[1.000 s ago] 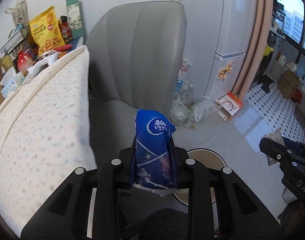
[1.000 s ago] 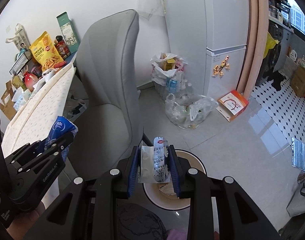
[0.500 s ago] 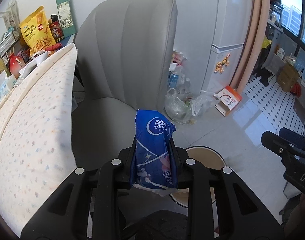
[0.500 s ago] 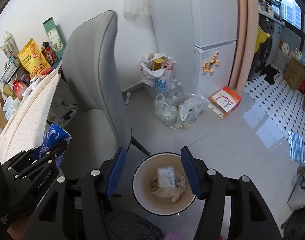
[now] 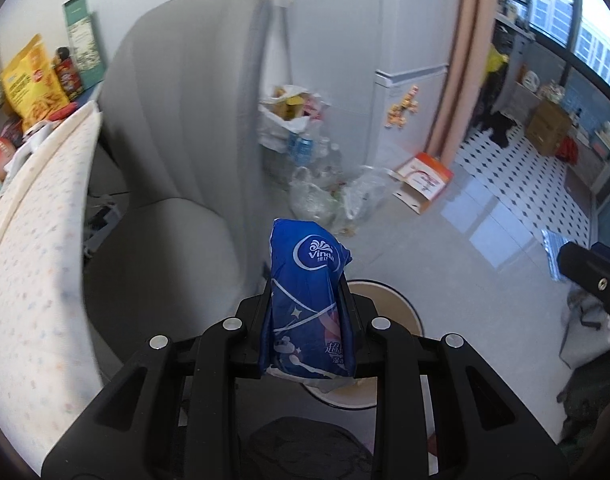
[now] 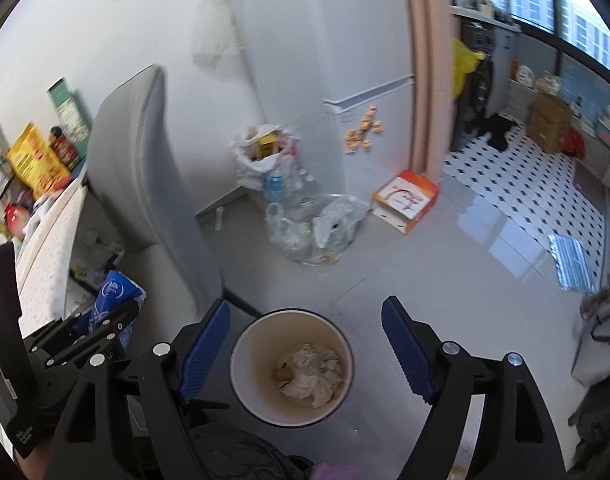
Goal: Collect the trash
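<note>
Floor bin (image 6: 292, 366) under empty, just-widened right gripper (image 6: 305, 344) | left gripper (image 5: 307, 320) clamps tissue pack (image 5: 307, 300)

Grey chair (image 5: 177, 128) beside a white fridge (image 6: 325, 40) (orange box (image 6: 407, 200) on the floor).

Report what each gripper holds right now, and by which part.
The left gripper holds the blue tissue pack, jaws clamped on its lower sides. The right gripper holds nothing; its jaws, just opened, stand wide above the bin.

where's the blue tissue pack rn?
The blue tissue pack is clamped upright in the left tongs, beside the grey chair, with the waste bin just behind it in the left wrist view.
</note>
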Tool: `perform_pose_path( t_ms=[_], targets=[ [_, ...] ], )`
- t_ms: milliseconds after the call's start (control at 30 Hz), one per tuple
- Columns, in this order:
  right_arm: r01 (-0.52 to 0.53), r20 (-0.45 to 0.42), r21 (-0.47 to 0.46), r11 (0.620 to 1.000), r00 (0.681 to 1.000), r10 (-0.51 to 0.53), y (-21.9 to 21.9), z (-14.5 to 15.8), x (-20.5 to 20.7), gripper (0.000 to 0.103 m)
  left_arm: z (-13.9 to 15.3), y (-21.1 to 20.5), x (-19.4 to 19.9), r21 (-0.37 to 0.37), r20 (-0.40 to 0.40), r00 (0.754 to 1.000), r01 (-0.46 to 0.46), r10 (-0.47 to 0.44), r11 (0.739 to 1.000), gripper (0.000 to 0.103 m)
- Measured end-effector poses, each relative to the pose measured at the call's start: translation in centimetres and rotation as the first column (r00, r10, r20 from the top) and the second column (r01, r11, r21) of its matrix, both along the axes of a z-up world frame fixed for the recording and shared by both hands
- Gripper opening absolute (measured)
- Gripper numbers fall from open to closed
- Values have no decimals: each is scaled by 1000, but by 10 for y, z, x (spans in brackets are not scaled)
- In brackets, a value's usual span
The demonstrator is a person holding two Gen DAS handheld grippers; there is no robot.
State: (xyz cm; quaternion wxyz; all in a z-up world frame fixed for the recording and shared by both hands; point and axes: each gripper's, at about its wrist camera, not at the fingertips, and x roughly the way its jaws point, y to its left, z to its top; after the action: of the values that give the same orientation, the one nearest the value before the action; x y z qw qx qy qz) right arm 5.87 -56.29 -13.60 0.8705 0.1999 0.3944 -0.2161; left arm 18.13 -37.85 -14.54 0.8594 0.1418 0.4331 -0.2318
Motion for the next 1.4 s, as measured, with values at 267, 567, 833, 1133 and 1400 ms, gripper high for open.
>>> perform_pose_path(
  t_ms=[267, 567, 833, 1133, 1400],
  targets=[
    [99, -18, 4, 995, 995, -99, -28, -7, -36, 77, -9, -33, -13, -7, -30, 997, 76, -76, 997, 28],
    [107, -15, -2, 994, 994, -107, -33, -5, -39, 79, -6, -34, -11, -69, -48, 995, 84, -88, 994, 73],
    [99, -9, -7, 995, 995, -99, -26, 3, -29, 85, 11, -20, -13, -79, -7, 997, 70, -71, 994, 95],
    [63, 28, -23, 998, 998, -63, 4, 27, -29, 93, 46, 28, -10, -131, 43, 999, -15, 21, 991, 97],
    [2, 82, -79, 997, 997, 4, 52, 66, -29, 95, 74, 87, -15, -166, 87, 989, -105, 121, 980, 97]
  ],
)
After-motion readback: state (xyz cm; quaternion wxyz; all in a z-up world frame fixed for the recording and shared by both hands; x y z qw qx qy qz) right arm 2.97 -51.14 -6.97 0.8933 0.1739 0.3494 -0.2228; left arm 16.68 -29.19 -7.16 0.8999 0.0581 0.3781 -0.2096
